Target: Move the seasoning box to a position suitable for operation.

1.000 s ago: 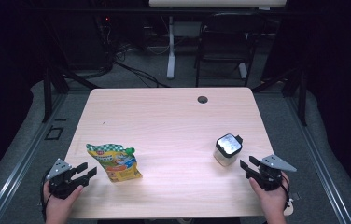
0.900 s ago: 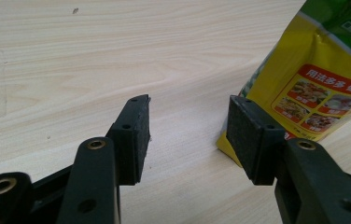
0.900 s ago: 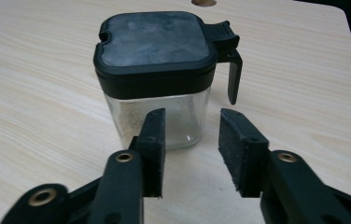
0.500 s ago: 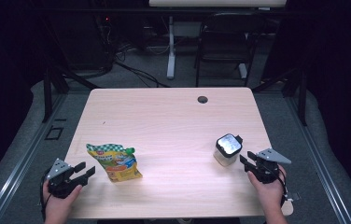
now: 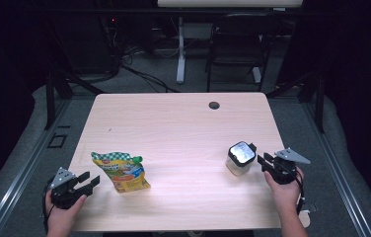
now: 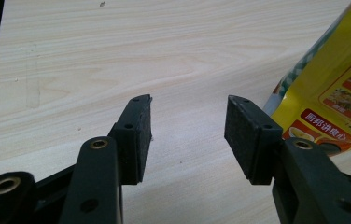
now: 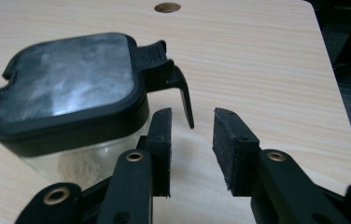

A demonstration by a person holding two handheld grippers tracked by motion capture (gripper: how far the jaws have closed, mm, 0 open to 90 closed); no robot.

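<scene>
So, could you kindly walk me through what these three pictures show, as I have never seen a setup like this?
Gladly. There is no robot here: a person stands at a pale wooden table and holds a black two-jaw gripper in each hand. The wide picture comes from a fixed camera above the table. In it the left gripper sits near the table's left edge and the right gripper at the right. The other two pictures come from small cameras riding on each gripper, looking along its jaws. On the table lie a yellow printed food pouch with a green checked top and a clear square jar with a black lid and handle. Nothing is held: both grippers are open. The right one points at the jar's handle, and the left one is beside the pouch.
</scene>
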